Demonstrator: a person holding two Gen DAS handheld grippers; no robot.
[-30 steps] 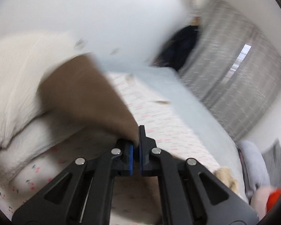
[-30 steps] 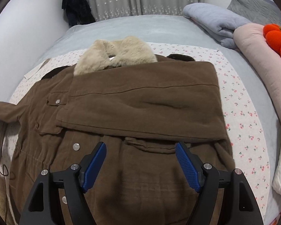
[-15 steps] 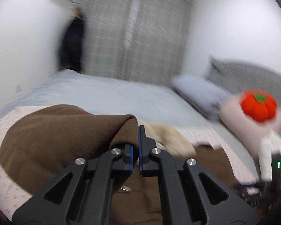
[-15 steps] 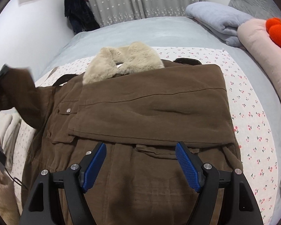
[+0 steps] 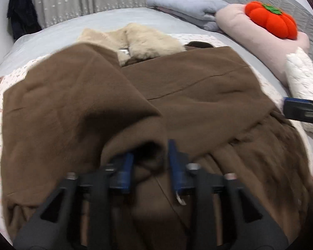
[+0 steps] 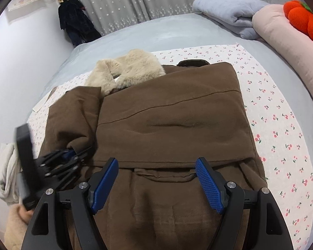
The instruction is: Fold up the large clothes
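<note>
A brown coat (image 6: pixel 173 125) with a beige fur collar (image 6: pixel 127 68) lies on the cherry-print sheet (image 6: pixel 277 125) on the bed. Its right side is folded across the front, and its left sleeve (image 5: pixel 77 104) now lies folded over the body. My left gripper (image 5: pixel 150 164) is open, its jaws apart around the sleeve's cuff, which sits loose between them. It also shows in the right wrist view (image 6: pixel 71 156) at the coat's left edge. My right gripper (image 6: pixel 156 183) is open and empty, hovering over the coat's lower front; it appears in the left wrist view (image 5: pixel 302 112).
A pink pillow (image 5: pixel 250 33) with an orange pumpkin plush (image 5: pixel 271 20) and a folded grey-blue blanket (image 6: pixel 229 10) lie on the right. White clothes (image 6: pixel 6 170) lie at the left bed edge. Dark garment (image 6: pixel 75 25) hangs by grey curtains.
My left gripper swung the sleeve from the left over onto the coat body, then opened and let go of the cuff. My right gripper stayed open, nearly still.
</note>
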